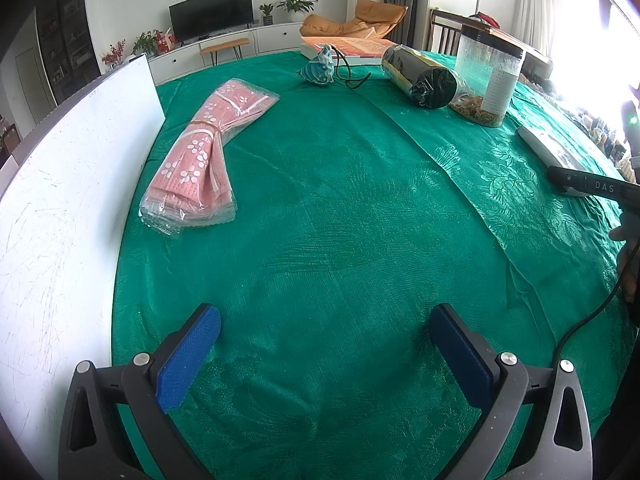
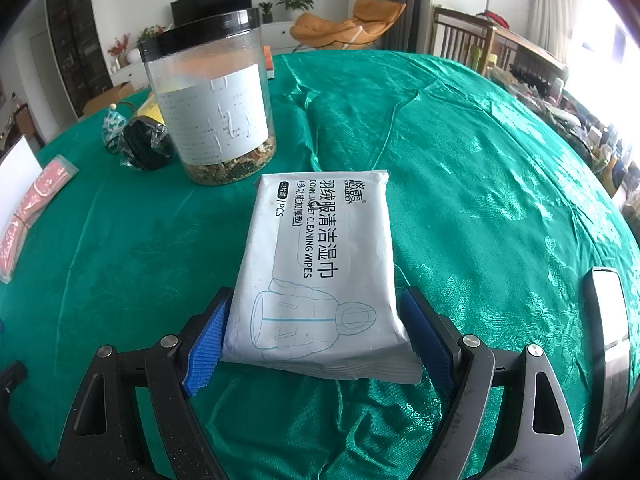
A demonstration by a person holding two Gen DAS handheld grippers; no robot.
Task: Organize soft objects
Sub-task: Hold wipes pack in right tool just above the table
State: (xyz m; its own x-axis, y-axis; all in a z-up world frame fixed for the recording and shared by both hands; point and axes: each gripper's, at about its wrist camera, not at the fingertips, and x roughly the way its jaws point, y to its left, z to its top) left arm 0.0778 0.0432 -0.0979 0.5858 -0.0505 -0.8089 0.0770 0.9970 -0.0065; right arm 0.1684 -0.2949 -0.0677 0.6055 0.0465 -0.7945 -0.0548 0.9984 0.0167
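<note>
A white pack of cleaning wipes (image 2: 320, 256) lies lengthwise between the blue pads of my right gripper (image 2: 314, 308). Both pads press its near end, which is tilted up off the green tablecloth (image 2: 480, 184). In the left wrist view the same pack (image 1: 538, 148) shows at the right edge with the right gripper's black body (image 1: 588, 186) on it. A pink flowered cloth bundle in clear plastic (image 1: 200, 152) lies far left on the table, also seen as the pink bundle (image 2: 28, 208). My left gripper (image 1: 326, 320) hovers open over bare cloth, holding nothing.
A white board (image 1: 60, 200) stands along the left table edge. A clear jar with a black lid (image 2: 212, 100), a black wrapped roll (image 1: 424, 76), a small blue figurine (image 1: 320, 68) and books (image 1: 352, 46) sit at the back. A flat dark device (image 2: 608, 340) lies right.
</note>
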